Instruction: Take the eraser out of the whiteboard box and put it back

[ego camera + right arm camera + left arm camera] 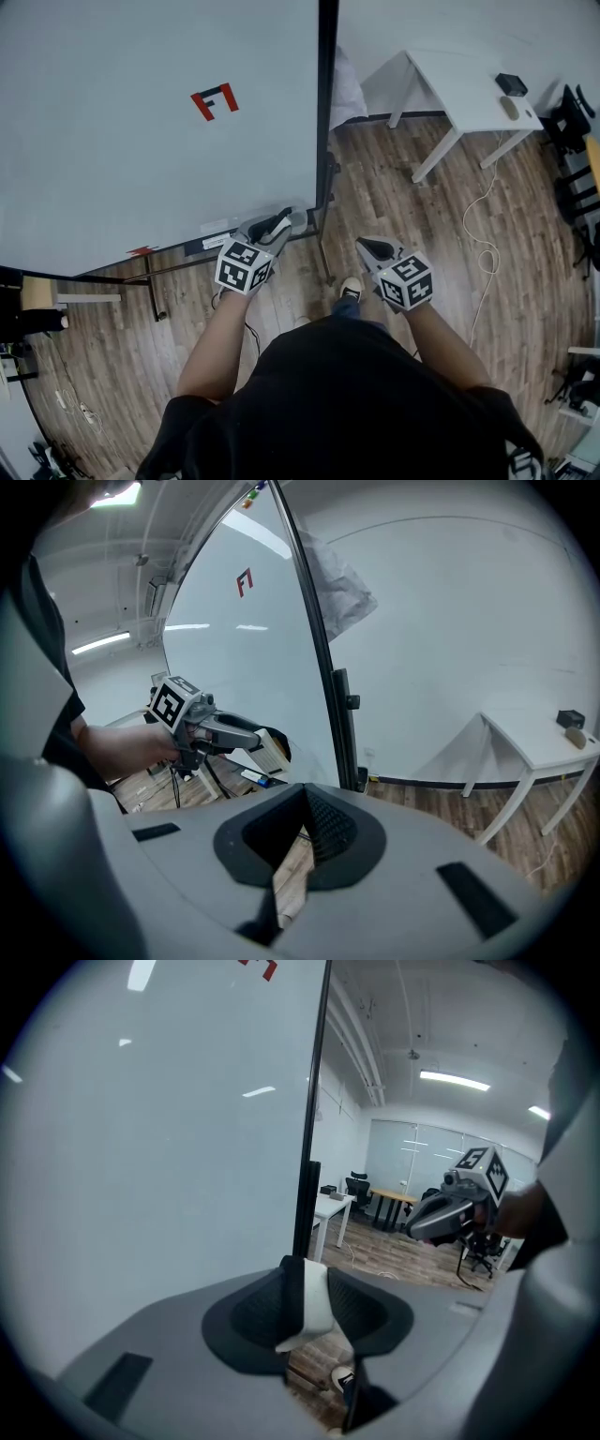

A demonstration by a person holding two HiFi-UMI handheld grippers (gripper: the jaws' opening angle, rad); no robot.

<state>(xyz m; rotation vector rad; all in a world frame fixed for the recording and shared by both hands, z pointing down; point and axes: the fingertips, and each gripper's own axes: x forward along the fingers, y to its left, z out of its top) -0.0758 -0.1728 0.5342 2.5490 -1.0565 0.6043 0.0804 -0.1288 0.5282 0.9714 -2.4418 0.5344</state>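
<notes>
While the left hand-held gripper (309,1271) is clenched on the eraser (317,1309), the block stands nearly upright between its pads. Its long axis runs up and down in the left gripper view, with the white back toward the right pad and the dark felt toward the left. The eraser is lifted just in front of the whiteboard (141,122), near its lower right corner. The right hand-held gripper (305,794) is closed on nothing and hangs over the wooden floor (450,262), well apart from the eraser.
</notes>
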